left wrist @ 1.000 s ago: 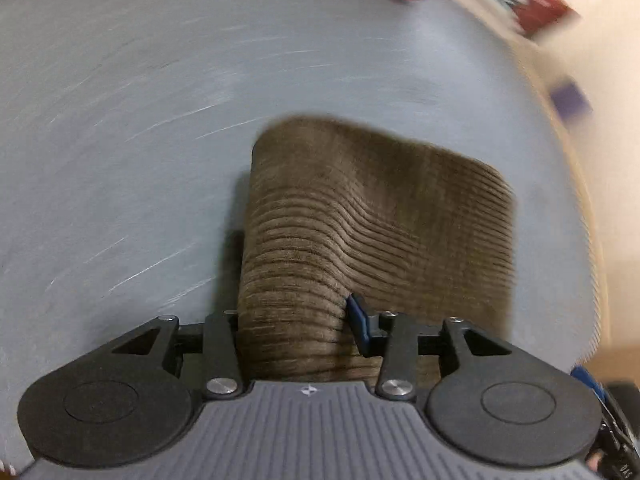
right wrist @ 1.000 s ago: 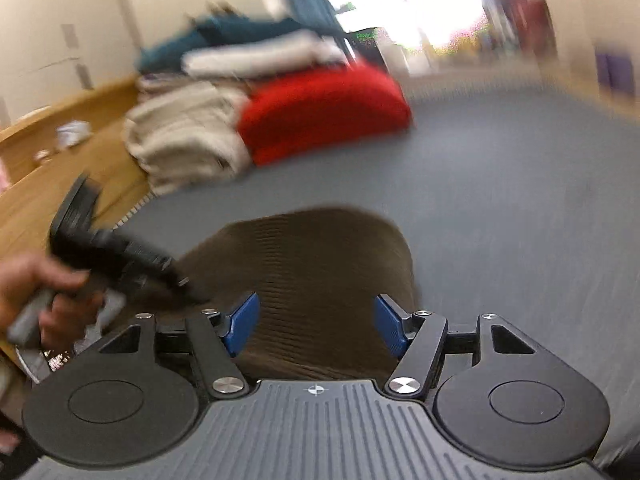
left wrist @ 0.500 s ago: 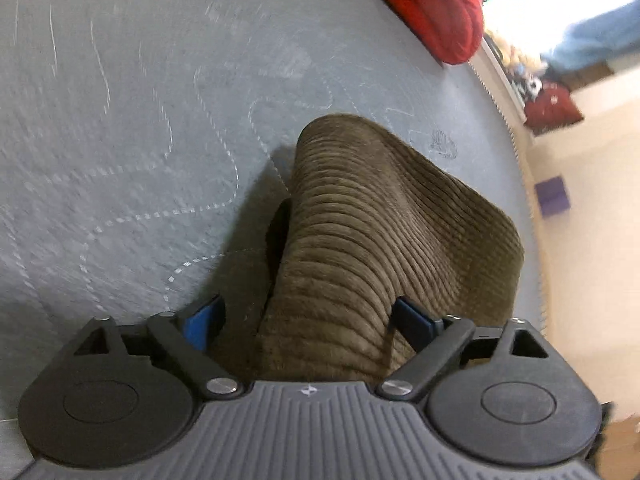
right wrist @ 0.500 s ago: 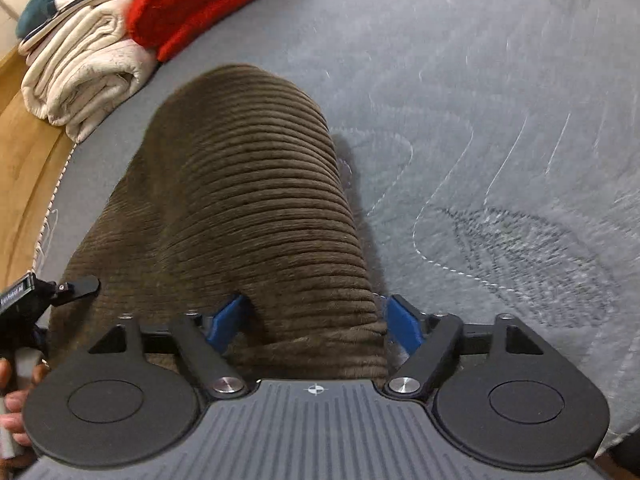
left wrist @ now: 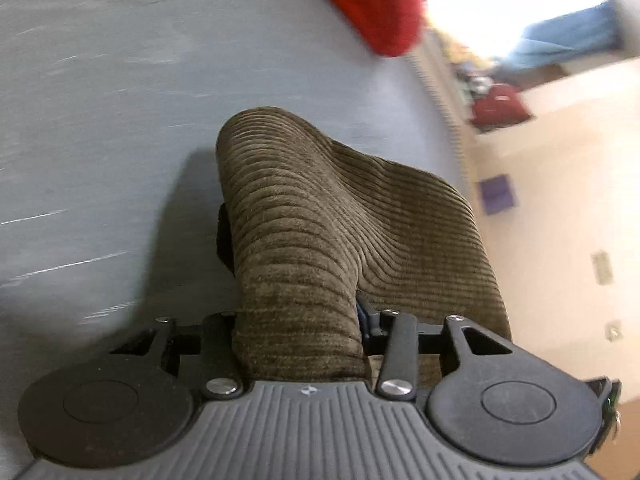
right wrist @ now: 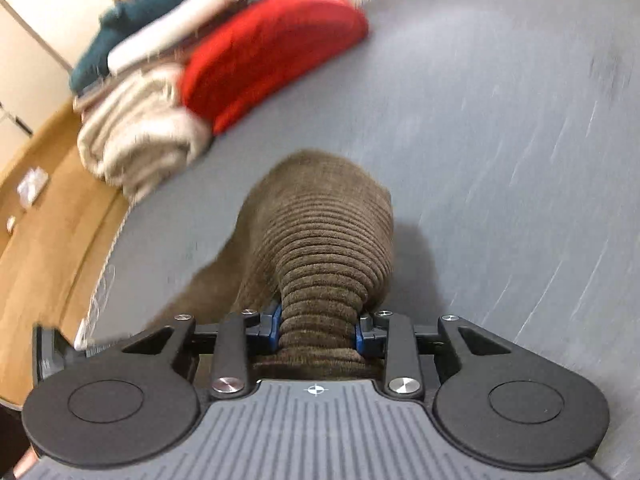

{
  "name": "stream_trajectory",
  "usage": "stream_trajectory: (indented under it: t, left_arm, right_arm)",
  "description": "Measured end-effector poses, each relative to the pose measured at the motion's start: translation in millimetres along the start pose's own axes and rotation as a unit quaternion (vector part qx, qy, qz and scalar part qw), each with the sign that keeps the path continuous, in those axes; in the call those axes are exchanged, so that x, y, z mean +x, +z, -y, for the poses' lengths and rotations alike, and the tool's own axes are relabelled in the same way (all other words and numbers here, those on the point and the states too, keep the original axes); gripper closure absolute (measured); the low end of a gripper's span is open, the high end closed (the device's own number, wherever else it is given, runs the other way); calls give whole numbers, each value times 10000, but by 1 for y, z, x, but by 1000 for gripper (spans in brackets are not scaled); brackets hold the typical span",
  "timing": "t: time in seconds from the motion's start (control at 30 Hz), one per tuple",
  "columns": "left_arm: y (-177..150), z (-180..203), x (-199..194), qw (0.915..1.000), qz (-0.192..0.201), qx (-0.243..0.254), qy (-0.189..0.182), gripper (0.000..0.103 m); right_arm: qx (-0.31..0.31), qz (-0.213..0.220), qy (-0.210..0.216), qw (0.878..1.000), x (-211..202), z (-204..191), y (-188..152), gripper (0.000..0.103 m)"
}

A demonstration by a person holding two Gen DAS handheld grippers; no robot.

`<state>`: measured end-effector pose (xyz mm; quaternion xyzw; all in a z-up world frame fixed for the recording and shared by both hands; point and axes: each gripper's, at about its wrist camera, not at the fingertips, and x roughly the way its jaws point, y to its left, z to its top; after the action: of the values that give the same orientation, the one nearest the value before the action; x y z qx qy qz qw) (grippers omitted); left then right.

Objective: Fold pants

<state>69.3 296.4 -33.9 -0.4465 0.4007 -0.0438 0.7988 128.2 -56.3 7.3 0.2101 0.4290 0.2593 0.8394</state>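
Now both grippers, left (left wrist: 298, 320) and right (right wrist: 318, 326), have just closed and pinch bunched brown corduroy pants (right wrist: 324, 240) over the grey mattress (right wrist: 500, 140), near its wooden-floor edge.

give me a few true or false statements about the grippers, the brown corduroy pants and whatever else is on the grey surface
1. The right gripper pinches a bunched fold of the brown corduroy pants. True.
2. The left gripper hangs empty above the grey quilted surface. False: corduroy fills its jaws, which have just been closing.
3. A red folded garment lies beyond the pants, beside a cream folded garment. True.
4. The pants lie flat and fully spread out. False: they are bunched into a raised hump.
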Motion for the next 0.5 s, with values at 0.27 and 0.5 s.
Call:
stream_trajectory:
  t: [0.27,0.5]
  left_arm:
    - [-15,73,60,9950,225,850,481,34]
    - [-34,101,52,9842,514,1524,744,59]
  right_arm:
    - [-715,260,-468,9960,-54,66,68,51]
    - [-713,-229,-1928,9784,-48,113,61,72]
